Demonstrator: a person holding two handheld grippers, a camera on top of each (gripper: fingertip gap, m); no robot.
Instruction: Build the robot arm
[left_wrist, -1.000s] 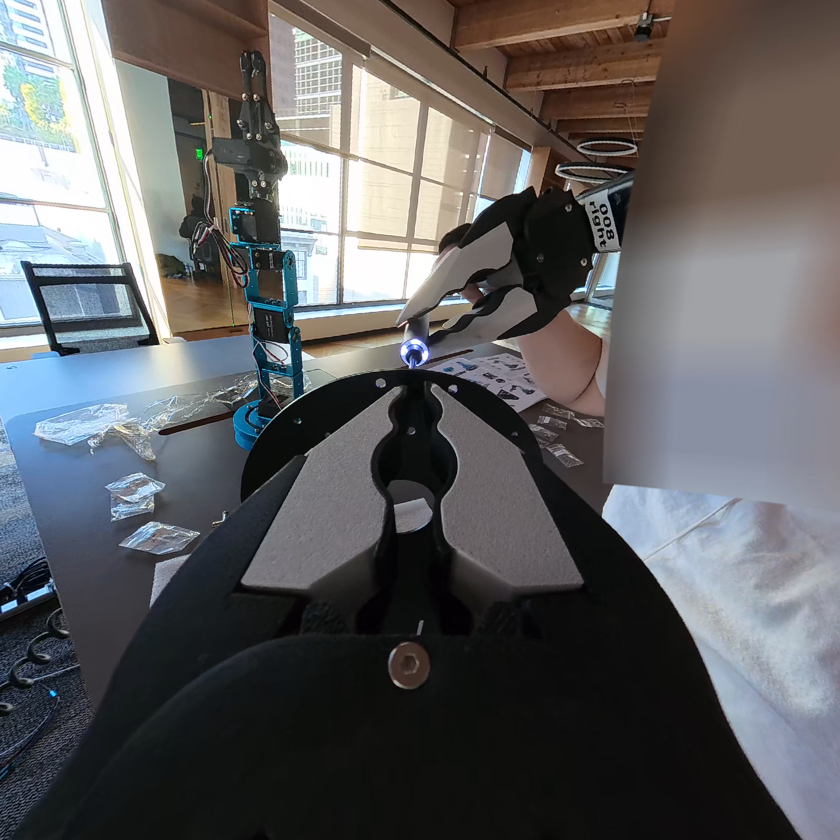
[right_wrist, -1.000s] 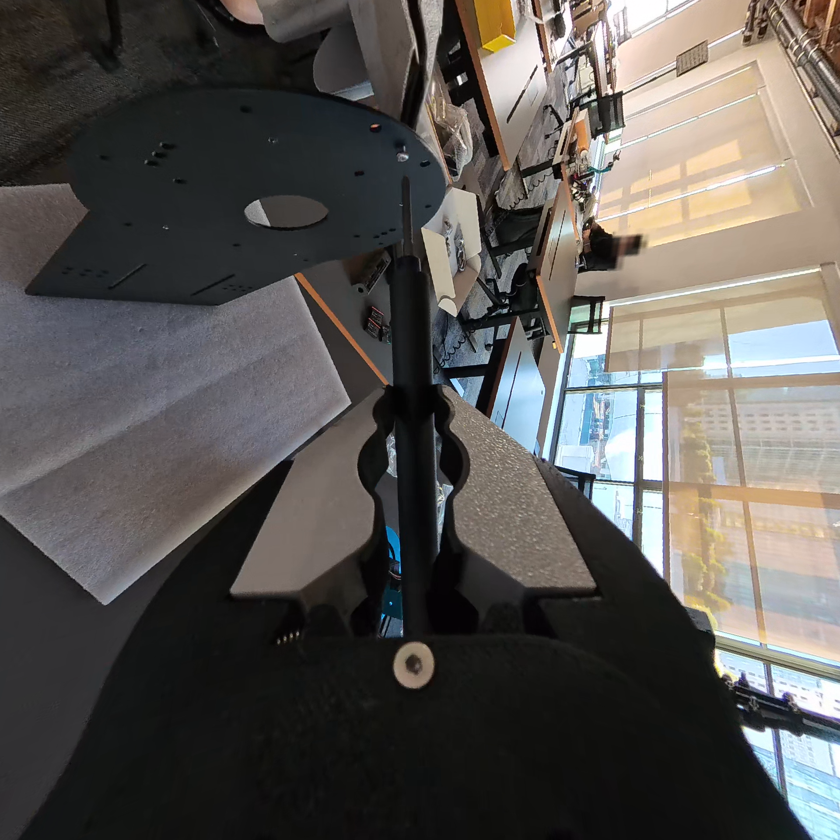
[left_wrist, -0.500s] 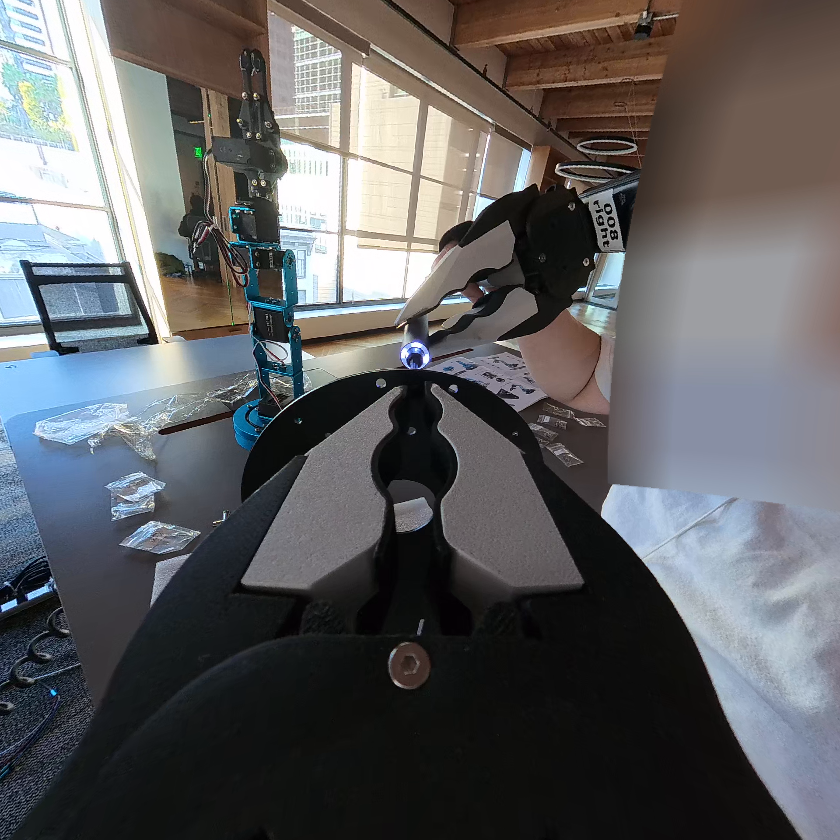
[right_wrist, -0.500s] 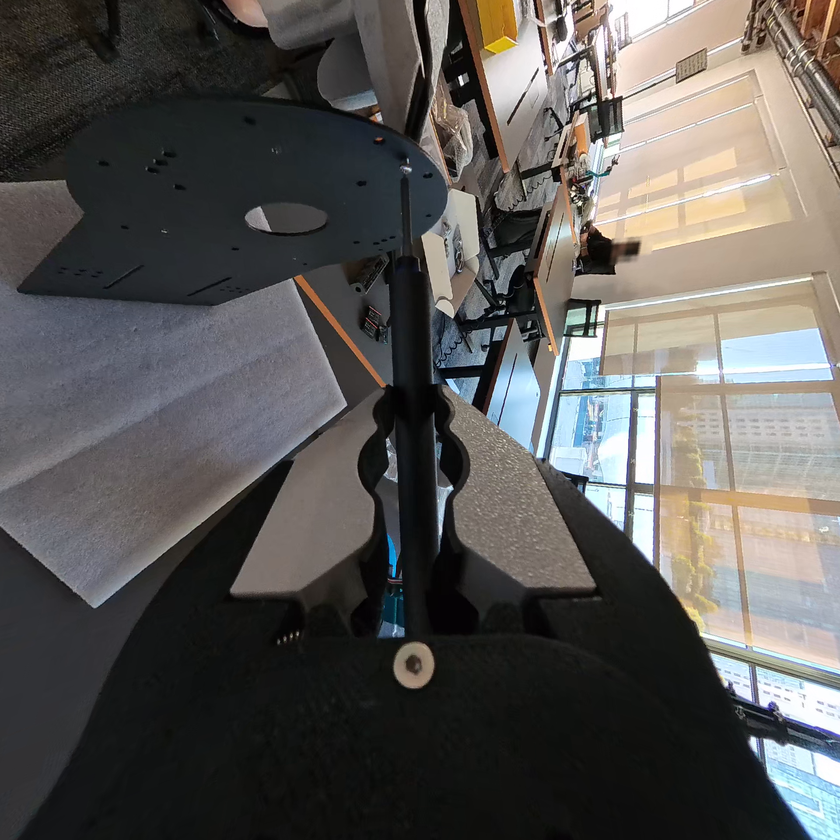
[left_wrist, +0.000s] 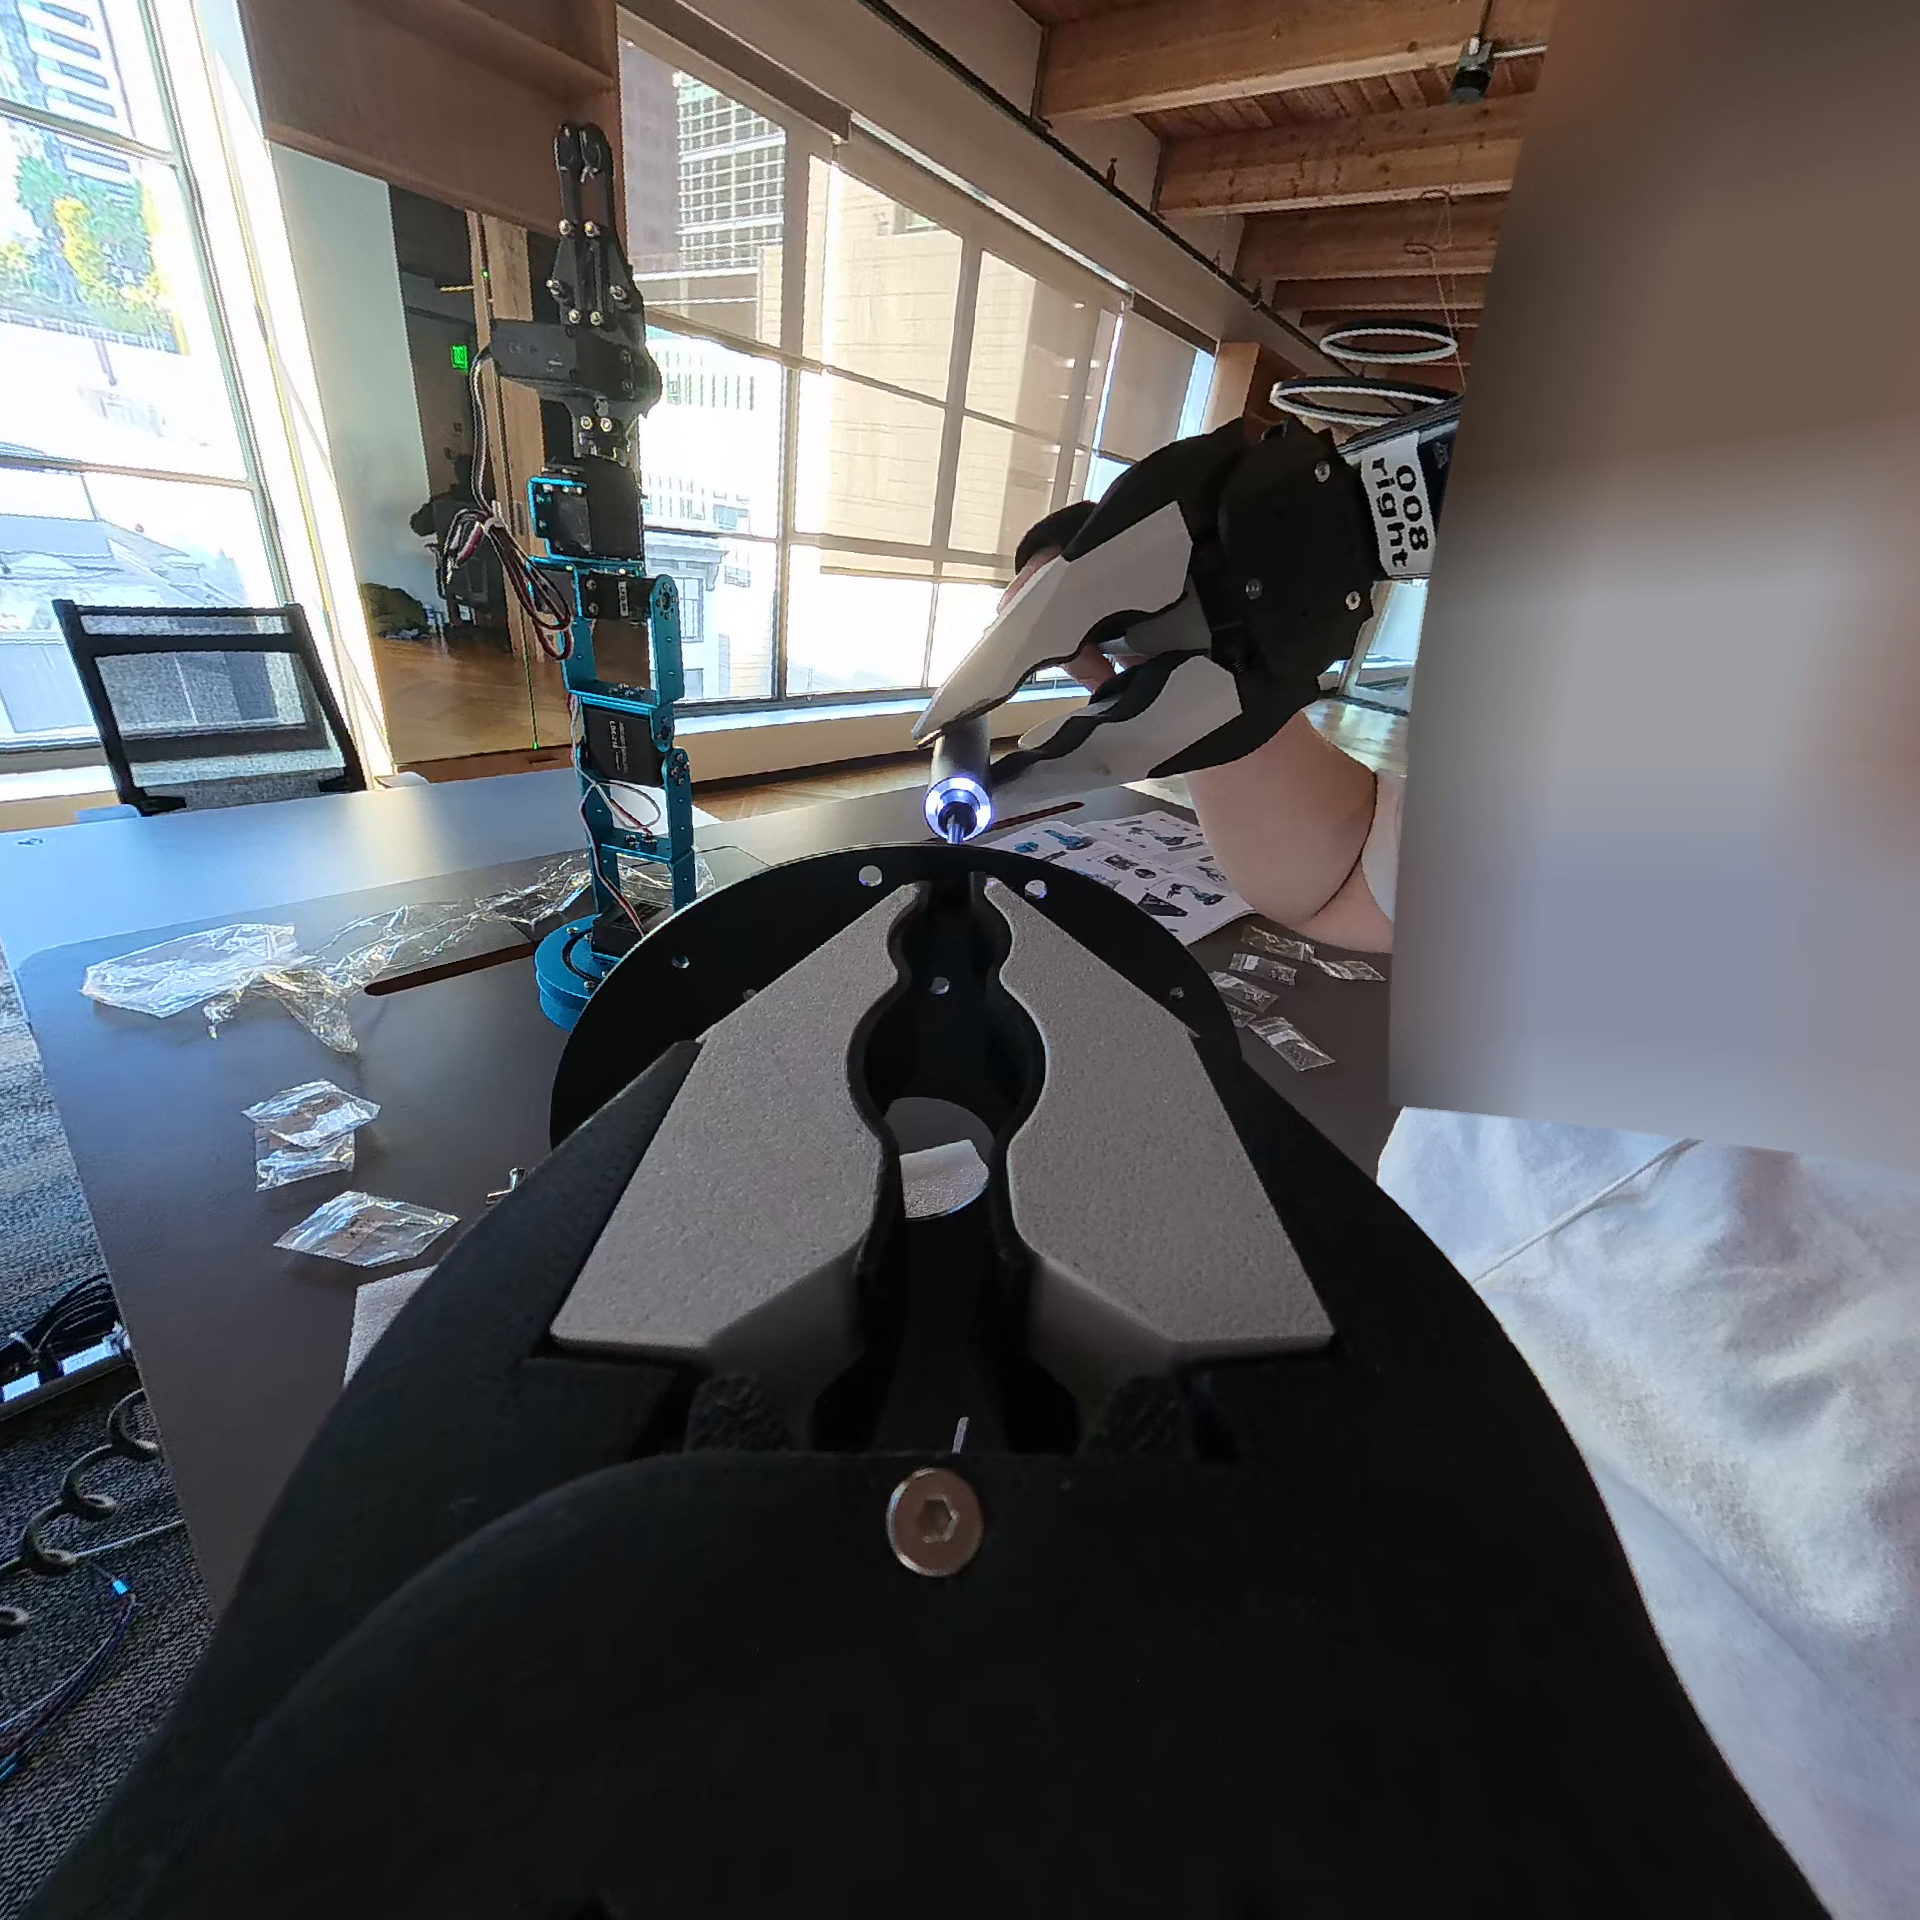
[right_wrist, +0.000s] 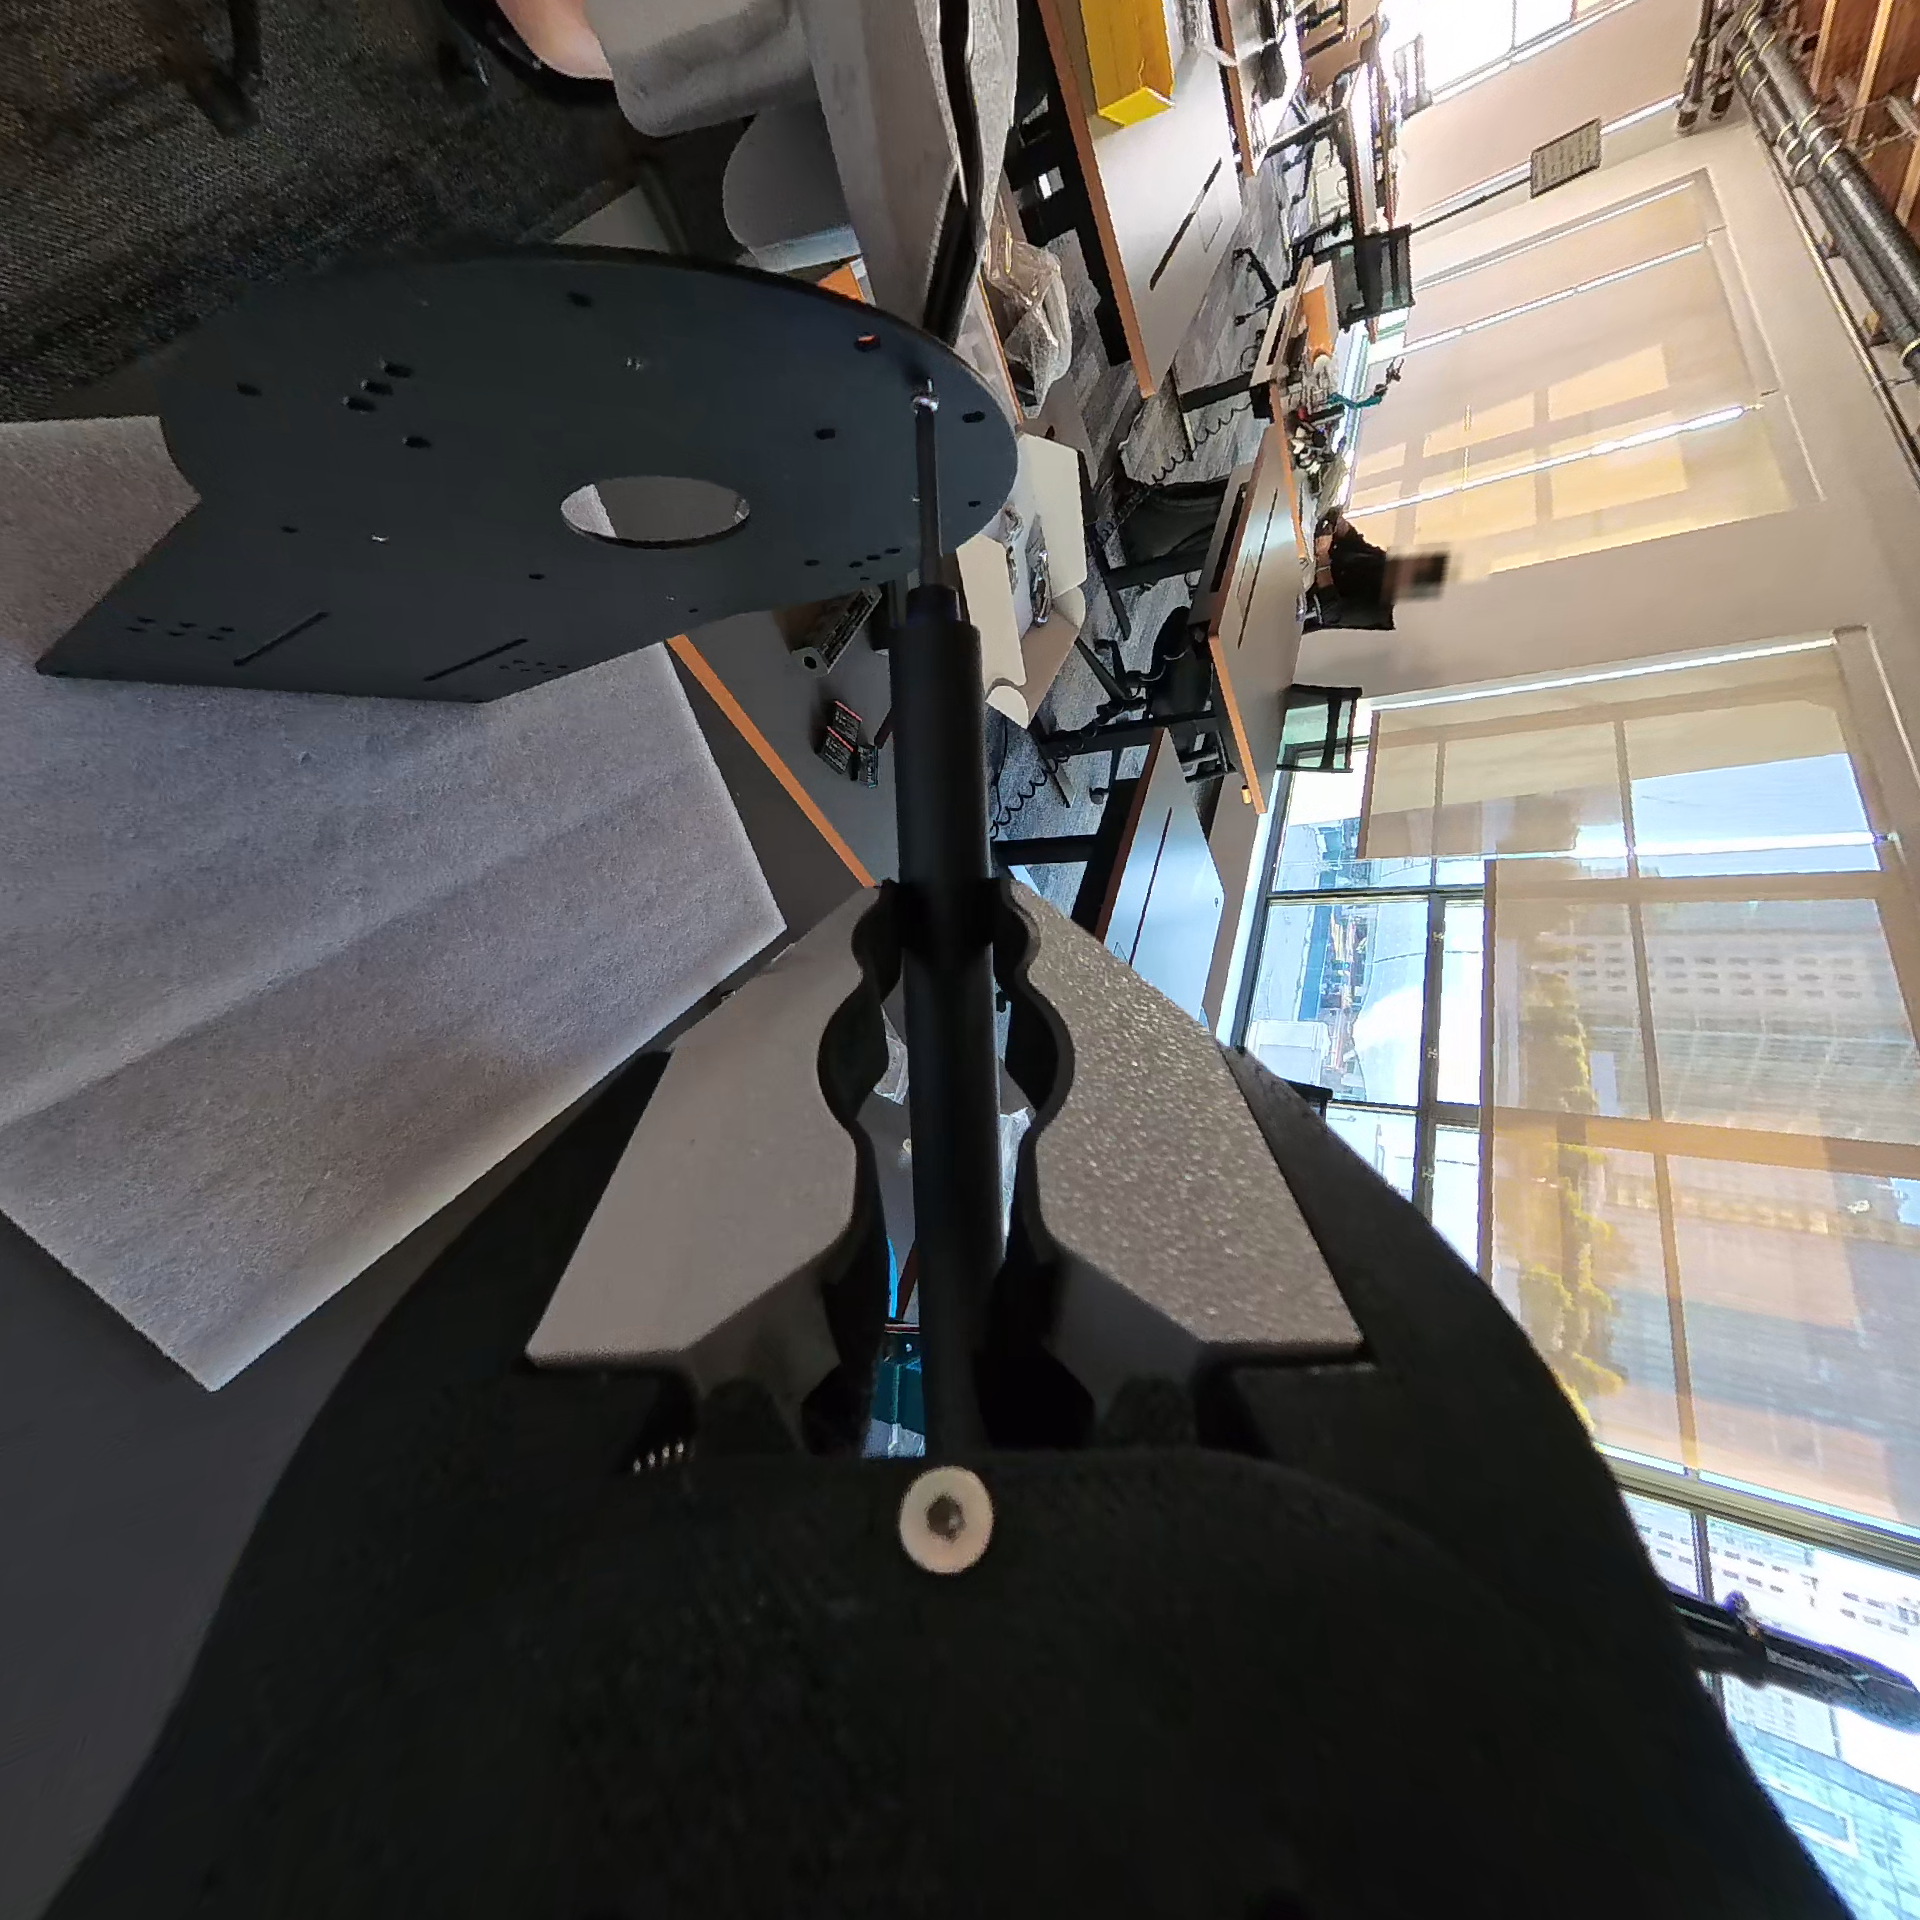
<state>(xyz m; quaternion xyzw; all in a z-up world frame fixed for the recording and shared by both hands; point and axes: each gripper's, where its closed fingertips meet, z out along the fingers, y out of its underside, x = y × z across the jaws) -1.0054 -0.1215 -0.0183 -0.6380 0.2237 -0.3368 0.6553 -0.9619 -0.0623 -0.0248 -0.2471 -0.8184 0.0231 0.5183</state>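
A black round plate (right_wrist: 436, 457), drilled with small holes and a larger central opening, is seen with its straight edge resting on a grey foam sheet (right_wrist: 312, 935) and its curved far edge raised above the dark table (left_wrist: 156, 1091); open air lies under and beyond that raised edge, while the foam extends nearer with bare room on it. In the left wrist view the plate (left_wrist: 790, 914) is clamped edge-on between the fingers of the left gripper (left_wrist: 951, 904), which are closed onto it. A slim black electric screwdriver (right_wrist: 940, 831) is gripped between the closed fingers of the right gripper (right_wrist: 940, 894); its thin bit is set on a small screw (right_wrist: 923, 393) near the plate's far rim. From the left view the right gripper (left_wrist: 997, 743) is seen just beyond the plate, the screwdriver (left_wrist: 961, 764) showing a lit blue ring at its tip. A blue and black small robot arm (left_wrist: 613, 665) stands upright to the left, touching nothing held. Clear plastic bags (left_wrist: 312, 1132) are scattered on the table's left side, and a printed sheet (left_wrist: 1132, 862) lies to the far right.
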